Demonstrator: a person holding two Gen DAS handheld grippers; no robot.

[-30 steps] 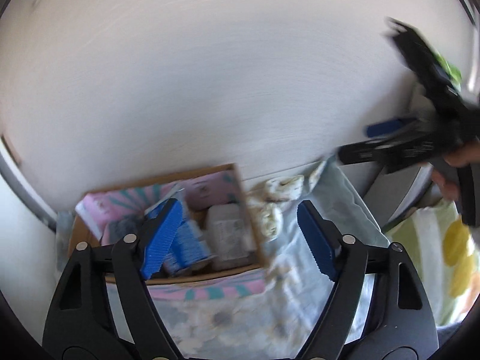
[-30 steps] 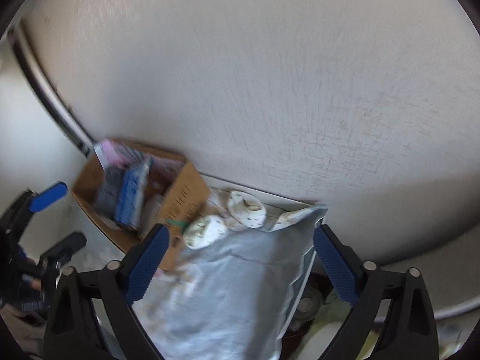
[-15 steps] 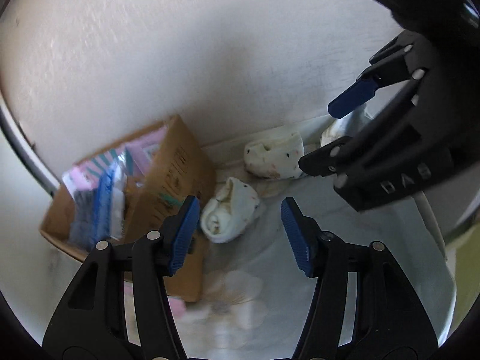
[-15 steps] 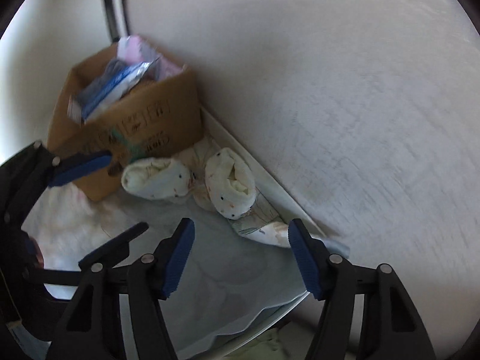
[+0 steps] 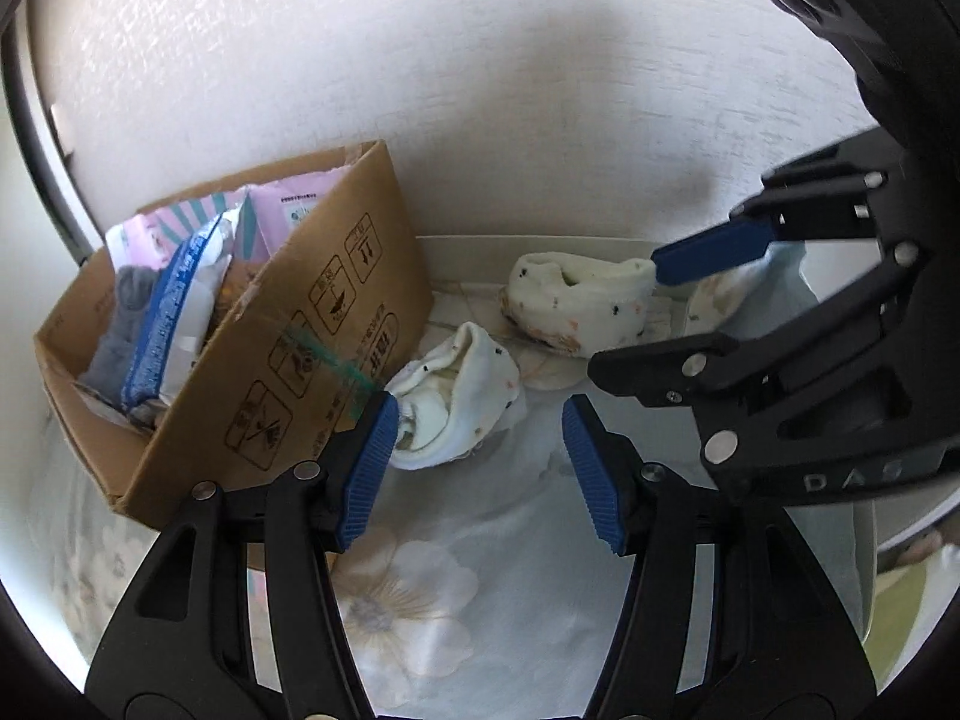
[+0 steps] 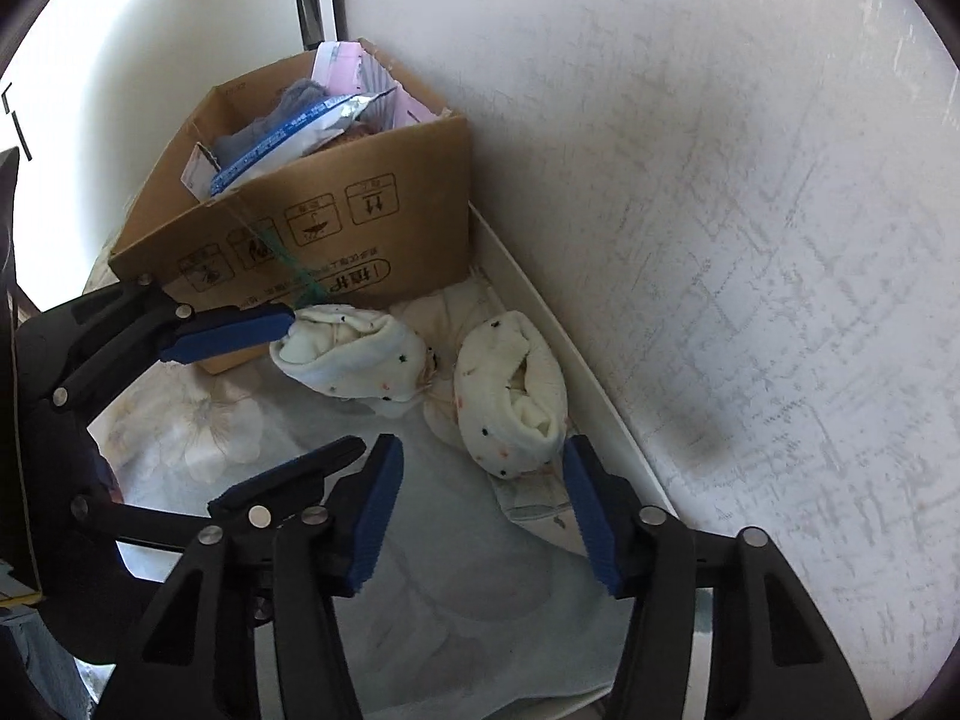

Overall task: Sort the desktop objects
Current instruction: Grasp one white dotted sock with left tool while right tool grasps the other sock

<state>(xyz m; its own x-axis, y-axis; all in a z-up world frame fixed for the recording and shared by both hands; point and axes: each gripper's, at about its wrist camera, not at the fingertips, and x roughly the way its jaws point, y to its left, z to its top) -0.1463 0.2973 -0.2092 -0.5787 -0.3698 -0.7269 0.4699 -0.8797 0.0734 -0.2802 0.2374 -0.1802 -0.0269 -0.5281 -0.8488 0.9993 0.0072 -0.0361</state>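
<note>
Left gripper [image 5: 480, 462] spread wide, holding nothing, poised low over the floral cloth [image 5: 420, 594]. Left pad just beside the near rolled sock [image 5: 462, 402], at about 11 o'clock from the gap's middle; cannot tell whether touching. Sock wedged against the cardboard box [image 5: 288, 354], which sits at 10 o'clock and crowds that side. Box stuffed with a pink packet [image 5: 282, 210], a blue-edged pouch [image 5: 162, 324] and something grey.

Right gripper [image 6: 480, 495] also wide open and empty, with the far rolled sock [image 6: 510, 390] at 12 o'clock just past its fingertips. Hemmed on the right by the white wall [image 6: 750, 240] and a pale ledge [image 6: 576, 360] running from 12 toward 4 o'clock; little room there. Other sock at 10 o'clock, against the box's foot.

Both tools crossing close in one corner: in the left wrist view, right gripper's upper finger [image 5: 714, 252] touching or overlapping the far sock at 1 o'clock. Free space only toward 6 o'clock, over bare cloth.
</note>
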